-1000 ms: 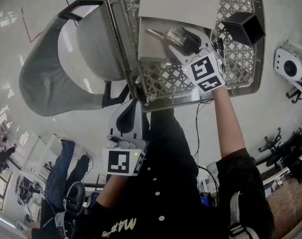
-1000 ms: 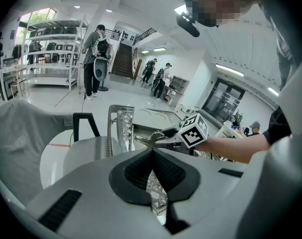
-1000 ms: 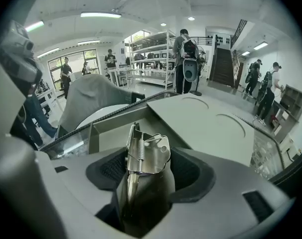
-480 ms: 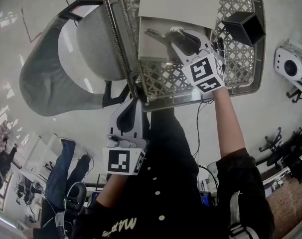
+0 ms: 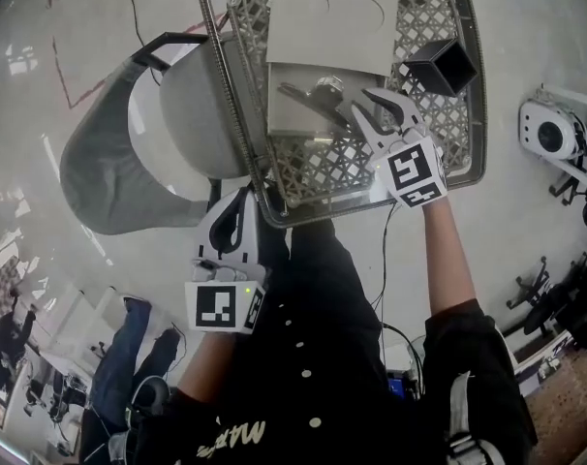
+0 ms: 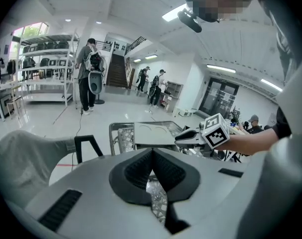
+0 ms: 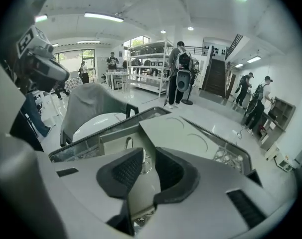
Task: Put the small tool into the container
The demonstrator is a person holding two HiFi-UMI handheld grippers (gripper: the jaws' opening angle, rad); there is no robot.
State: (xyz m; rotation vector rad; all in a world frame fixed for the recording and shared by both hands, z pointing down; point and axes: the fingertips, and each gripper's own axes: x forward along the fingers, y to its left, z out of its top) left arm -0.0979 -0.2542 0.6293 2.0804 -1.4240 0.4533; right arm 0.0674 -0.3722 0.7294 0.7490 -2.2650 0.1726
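The small tool [image 5: 308, 93], dark metal with a clear part, lies inside the open grey container [image 5: 292, 119], which stands in a wire mesh basket [image 5: 323, 168]. The container's lid [image 5: 327, 22] stands tipped back. My right gripper [image 5: 369, 107] hovers at the container's near right edge, just clear of the tool. Its jaws are closing and hold nothing. In the right gripper view the tool [image 7: 128, 142] shows beyond the gripper [image 7: 148, 159], with only the container floor in the gap. My left gripper [image 5: 233, 223] is shut and empty at the basket's near left corner.
A small black box [image 5: 441, 66] sits in the basket's right part. A chair with a grey cover [image 5: 119, 172] and a white seat [image 5: 192, 114] stands left of the basket. White equipment [image 5: 545, 129] is on the floor to the right. Several people stand in the hall [image 6: 88, 73].
My right gripper has drawn back from over the tool toward the container's near right edge, and its jaws have narrowed. The tool stays in the container. The left gripper has barely moved.
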